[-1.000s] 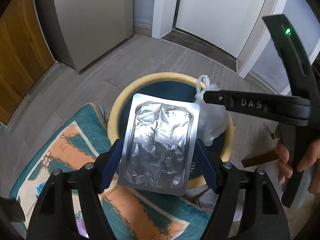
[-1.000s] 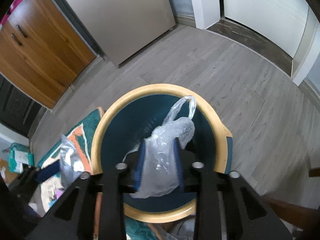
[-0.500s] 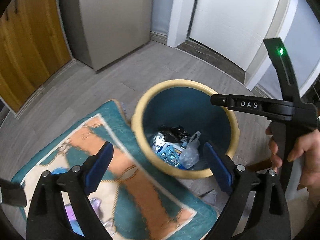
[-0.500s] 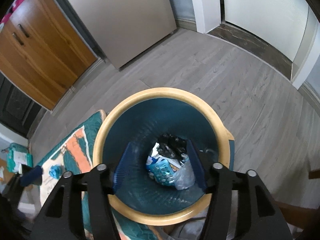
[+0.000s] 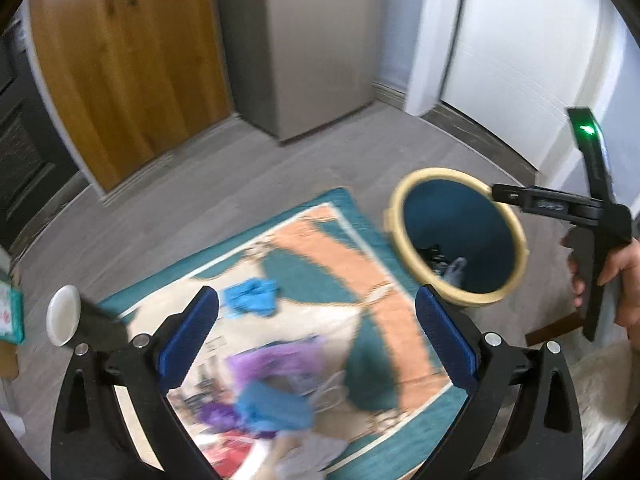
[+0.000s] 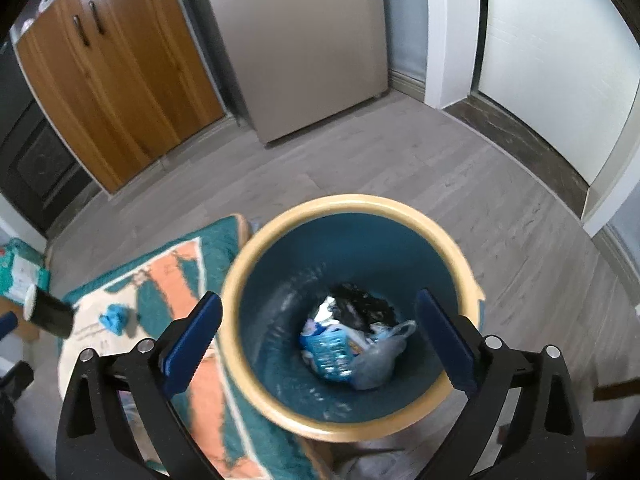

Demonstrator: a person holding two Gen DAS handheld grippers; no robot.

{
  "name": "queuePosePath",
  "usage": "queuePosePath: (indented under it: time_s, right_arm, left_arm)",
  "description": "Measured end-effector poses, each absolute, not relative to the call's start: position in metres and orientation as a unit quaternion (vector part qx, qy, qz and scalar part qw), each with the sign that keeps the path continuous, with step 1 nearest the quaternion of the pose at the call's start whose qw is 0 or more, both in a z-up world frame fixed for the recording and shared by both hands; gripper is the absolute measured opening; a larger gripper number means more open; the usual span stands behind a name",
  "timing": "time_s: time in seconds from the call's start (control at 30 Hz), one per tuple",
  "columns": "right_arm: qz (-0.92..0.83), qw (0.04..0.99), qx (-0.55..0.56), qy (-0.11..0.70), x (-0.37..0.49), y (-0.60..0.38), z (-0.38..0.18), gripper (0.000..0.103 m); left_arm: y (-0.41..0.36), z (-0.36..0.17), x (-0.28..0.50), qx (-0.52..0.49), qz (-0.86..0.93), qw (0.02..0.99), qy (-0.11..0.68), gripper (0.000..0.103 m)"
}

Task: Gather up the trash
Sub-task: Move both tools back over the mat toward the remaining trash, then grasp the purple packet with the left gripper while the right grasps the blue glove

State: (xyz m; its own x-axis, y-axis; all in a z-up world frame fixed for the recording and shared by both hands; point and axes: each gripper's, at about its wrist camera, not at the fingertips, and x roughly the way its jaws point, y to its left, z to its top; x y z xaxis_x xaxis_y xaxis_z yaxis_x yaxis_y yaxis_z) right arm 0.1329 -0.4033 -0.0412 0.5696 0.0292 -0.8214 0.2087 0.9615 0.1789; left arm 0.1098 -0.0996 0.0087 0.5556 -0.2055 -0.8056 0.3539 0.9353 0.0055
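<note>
A round bin with a tan rim (image 6: 348,203) and teal inside stands on the floor; it also shows in the left wrist view (image 5: 400,200). Trash lies at its bottom: a clear plastic bag (image 6: 380,356), a blue pack (image 6: 328,348) and dark scraps. My right gripper (image 6: 316,344) is open and empty above the bin. My left gripper (image 5: 316,344) is open and empty above a patterned rug (image 5: 312,248). On the rug lie a crumpled blue piece (image 5: 252,296), a purple wrapper (image 5: 272,360) and another blue piece (image 5: 272,404).
A wooden cabinet (image 5: 120,72), a grey fridge (image 5: 304,40) and a white door (image 5: 520,40) line the far wall. A teal packet (image 6: 20,268) lies at the left. Grey plank floor (image 6: 520,216) surrounds the bin. The other gripper's handle (image 5: 596,208) is at the right.
Both grippers opened and dropped their loads into the bin: the foil sheet from the left, the plastic bag from the right. The left gripper then swung left over the rug.
</note>
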Motion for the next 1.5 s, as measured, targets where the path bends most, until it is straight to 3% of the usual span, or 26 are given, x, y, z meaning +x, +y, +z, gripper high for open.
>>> queuePosePath:
  time_s: [0.4,0.63,0.83,1.0,1.37,1.5]
  right_arm:
    - [0.008,0.873,0.101,0.478,0.135,-0.328,-0.032,0.097]
    - [0.077,0.841,0.155,0.513,0.149,-0.26,-0.055,0.098]
    - [0.088,0.834,0.099,0.535,0.167,-0.216,-0.079,0.098]
    - [0.109,0.83,0.062,0.544,0.181,-0.195,-0.097,0.098]
    - [0.087,0.831,0.065,0.546,0.21,-0.223,-0.113,0.098]
    - [0.088,0.828,0.07,0.549,0.216,-0.231,-0.117,0.098]
  left_arm:
    - [0.0,-0.006,0.102,0.032,-0.068,0.897,0.435,0.097]
    - [0.034,-0.016,0.098,0.005,-0.042,0.899,0.436,0.097]
    - [0.047,-0.034,0.106,0.017,-0.041,0.889,0.456,0.097]
    - [0.059,-0.043,0.122,-0.035,-0.037,0.886,0.461,0.097]
    - [-0.004,-0.099,0.141,0.035,-0.123,0.844,0.521,0.097]
    - [-0.045,-0.129,0.141,0.104,-0.154,0.817,0.545,0.097]
